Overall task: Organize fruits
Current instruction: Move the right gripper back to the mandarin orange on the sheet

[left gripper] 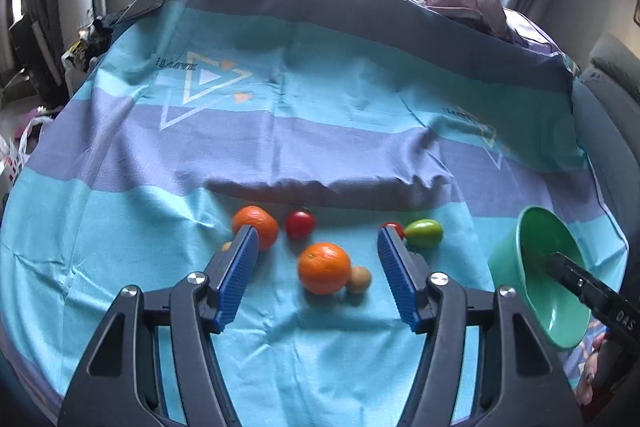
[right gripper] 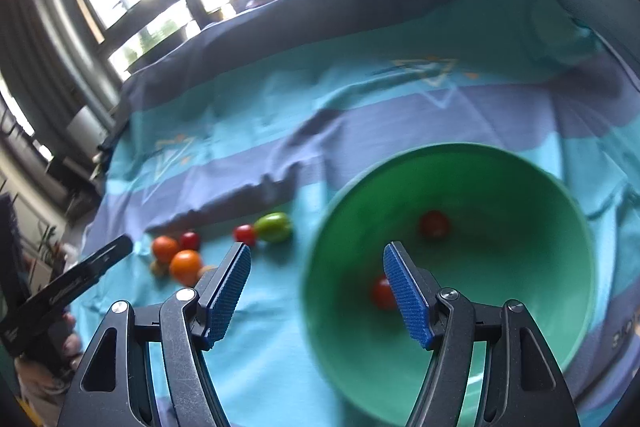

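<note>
The left gripper [left gripper: 318, 241] is spread wide and holds nothing, with an orange [left gripper: 324, 267] and a small brown fruit [left gripper: 359, 279] on the cloth [left gripper: 320, 147] between its fingers. The right gripper [right gripper: 316, 261] is also wide open and empty, over the rim of the green bowl [right gripper: 520, 267], which holds two tomatoes [right gripper: 434, 223]. A second orange [left gripper: 258, 225], a tomato [left gripper: 300, 223] and a green fruit [left gripper: 424, 233] lie farther out.
</note>
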The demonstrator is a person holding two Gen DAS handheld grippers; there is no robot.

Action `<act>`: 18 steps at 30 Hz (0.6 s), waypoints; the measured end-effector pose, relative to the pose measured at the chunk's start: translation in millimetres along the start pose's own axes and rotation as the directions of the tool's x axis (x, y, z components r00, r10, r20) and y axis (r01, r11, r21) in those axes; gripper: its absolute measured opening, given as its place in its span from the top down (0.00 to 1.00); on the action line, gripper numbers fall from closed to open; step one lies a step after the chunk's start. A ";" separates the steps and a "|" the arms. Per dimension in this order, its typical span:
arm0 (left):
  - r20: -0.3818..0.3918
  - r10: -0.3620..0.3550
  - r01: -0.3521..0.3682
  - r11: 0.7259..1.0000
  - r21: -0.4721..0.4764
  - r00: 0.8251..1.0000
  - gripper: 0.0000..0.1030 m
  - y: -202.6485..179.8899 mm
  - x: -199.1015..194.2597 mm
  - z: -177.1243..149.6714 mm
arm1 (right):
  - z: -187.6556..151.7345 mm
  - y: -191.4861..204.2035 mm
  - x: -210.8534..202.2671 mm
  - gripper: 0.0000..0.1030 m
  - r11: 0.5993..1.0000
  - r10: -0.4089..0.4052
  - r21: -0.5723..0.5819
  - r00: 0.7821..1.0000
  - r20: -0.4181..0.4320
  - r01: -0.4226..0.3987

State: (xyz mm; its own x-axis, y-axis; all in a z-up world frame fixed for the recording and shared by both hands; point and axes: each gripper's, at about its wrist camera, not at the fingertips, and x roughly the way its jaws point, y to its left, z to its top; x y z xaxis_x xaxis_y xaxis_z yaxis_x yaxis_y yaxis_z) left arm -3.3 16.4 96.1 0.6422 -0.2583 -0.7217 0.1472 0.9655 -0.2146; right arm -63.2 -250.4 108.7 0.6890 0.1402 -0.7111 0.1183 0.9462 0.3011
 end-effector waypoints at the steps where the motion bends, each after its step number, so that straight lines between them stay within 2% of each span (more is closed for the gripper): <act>1: -0.004 0.009 -0.009 1.000 -0.008 1.000 0.40 4.6 0.8 0.3 | 2.0 8.5 2.8 0.32 1.000 0.020 -0.014 1.000 -0.015 -0.020; 6: -0.011 0.054 -0.054 0.998 -0.012 0.998 0.40 13.9 6.1 0.8 | 19.9 58.3 20.8 0.32 0.991 0.100 -0.076 0.988 -0.120 -0.110; 10: -0.028 0.056 -0.056 0.998 -0.016 0.998 0.40 16.8 10.7 1.0 | 26.7 88.4 34.2 0.32 0.985 0.073 -0.147 0.989 -0.131 -0.092; 12: -0.024 0.078 -0.078 0.997 -0.010 0.997 0.40 17.4 10.8 1.2 | 24.7 95.6 42.4 0.32 0.984 0.053 -0.162 0.989 -0.138 -0.075; 16: -0.023 0.094 -0.095 0.995 -0.026 0.995 0.40 23.5 10.8 2.6 | 18.3 94.7 59.8 0.32 0.984 0.083 -0.141 0.977 -0.197 -0.112; 18: -0.034 0.094 -0.096 0.994 -0.047 0.995 0.40 27.4 11.5 3.0 | 18.3 92.9 66.2 0.32 0.986 0.075 -0.128 0.974 -0.215 -0.104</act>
State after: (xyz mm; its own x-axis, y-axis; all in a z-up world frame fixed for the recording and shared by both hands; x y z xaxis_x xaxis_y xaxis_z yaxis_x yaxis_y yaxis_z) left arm 10.4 40.0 83.9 0.6275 -0.1671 -0.7604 0.0492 0.9833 -0.1755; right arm 6.4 -158.5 101.2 0.5260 0.2705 -0.8063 -0.0465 0.9558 0.2903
